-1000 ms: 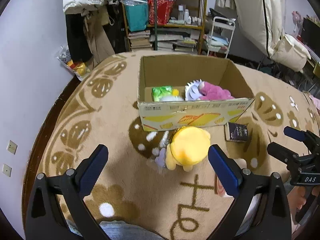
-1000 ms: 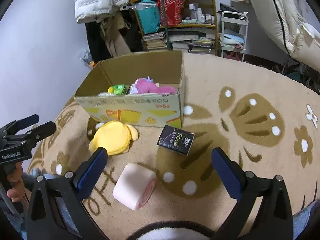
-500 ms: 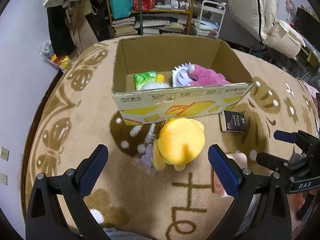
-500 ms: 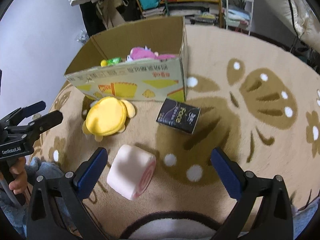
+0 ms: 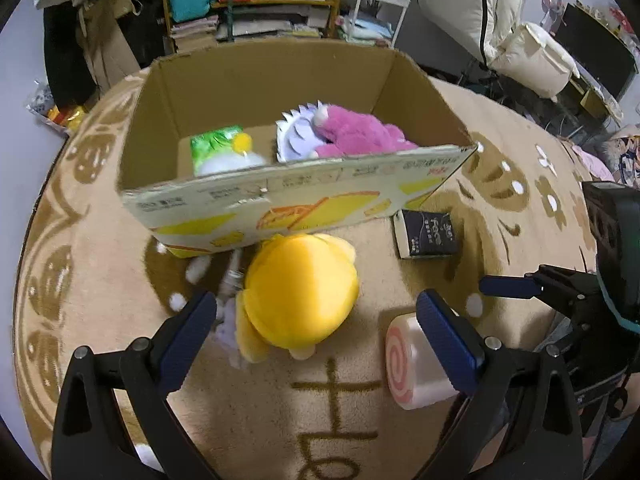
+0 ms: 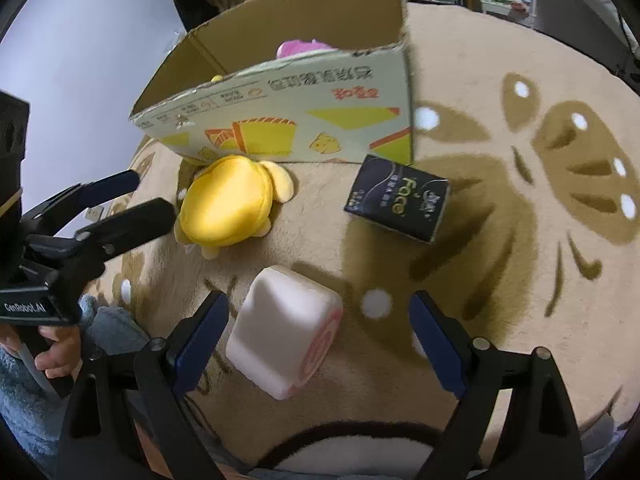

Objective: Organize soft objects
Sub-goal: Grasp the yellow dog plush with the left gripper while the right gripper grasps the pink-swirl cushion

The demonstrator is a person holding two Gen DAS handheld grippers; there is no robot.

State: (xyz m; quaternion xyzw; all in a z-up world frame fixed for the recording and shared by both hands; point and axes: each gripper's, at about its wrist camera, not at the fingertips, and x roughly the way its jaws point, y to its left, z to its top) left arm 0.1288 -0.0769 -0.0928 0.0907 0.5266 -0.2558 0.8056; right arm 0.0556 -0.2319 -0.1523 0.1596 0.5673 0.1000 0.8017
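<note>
Your left gripper (image 5: 316,322) hangs with its jaws spread wide either side of the round yellow plush toy (image 5: 298,290), which lies on the tan patterned rug (image 5: 100,272) right against the front wall of the open cardboard box (image 5: 288,204); the pads are not pressing on it. Your right gripper (image 6: 320,334) has its jaws closing, with the pink-and-white swirl-roll cushion (image 6: 286,328) between them but untouched, nearer the left pad. That cushion sits farther out from the box than the plush. The dark tissue pack (image 6: 398,202) lies near the box's front corner.

The risks as I judge them: closing off-centre could roll or shove the cushion rather than pinch it. The plush sits so close to the box wall that a fingertip may catch the cardboard. The two grippers work near each other, so they could collide.
</note>
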